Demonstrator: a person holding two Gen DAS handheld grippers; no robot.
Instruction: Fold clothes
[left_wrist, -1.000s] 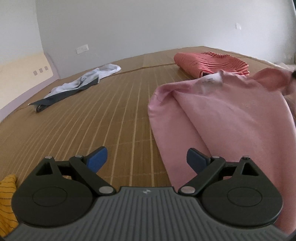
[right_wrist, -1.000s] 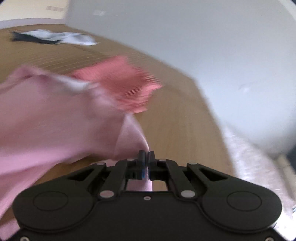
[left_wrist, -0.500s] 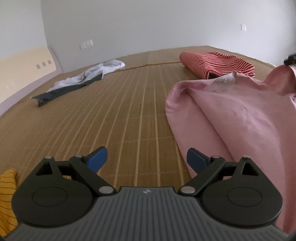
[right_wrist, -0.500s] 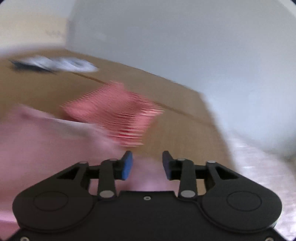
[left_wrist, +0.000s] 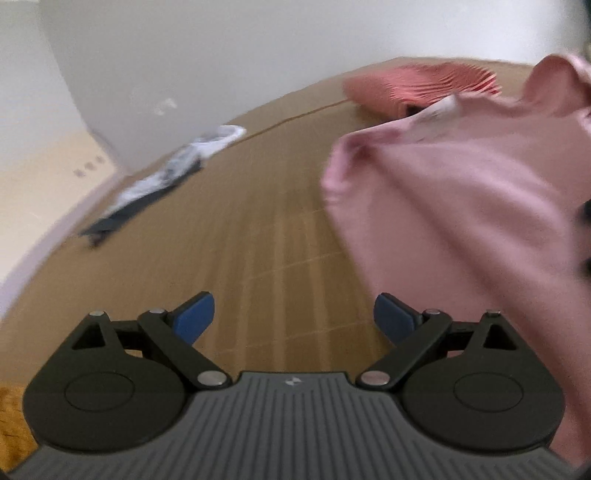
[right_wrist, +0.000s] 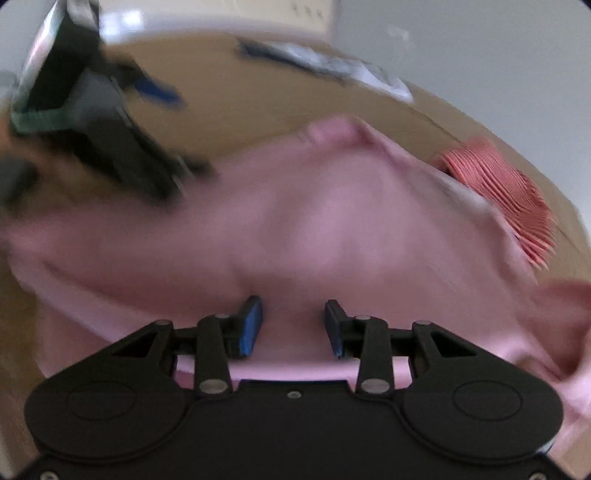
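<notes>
Both views blurred. Left gripper (left_wrist: 293, 319): jaws spread wide, empty, over bare mat (left_wrist: 258, 221). Right gripper (right_wrist: 293, 325): jaws apart, holding nothing, pink shirt (right_wrist: 332, 221) lying beneath them. Shirt is bunched on mat, near red striped garment (right_wrist: 498, 184).

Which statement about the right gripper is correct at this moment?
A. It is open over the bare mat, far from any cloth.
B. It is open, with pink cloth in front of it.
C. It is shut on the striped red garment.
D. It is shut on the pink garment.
B: the right gripper has its blue pads apart with a clear gap, and the pink garment fills the view just ahead of it.
</notes>
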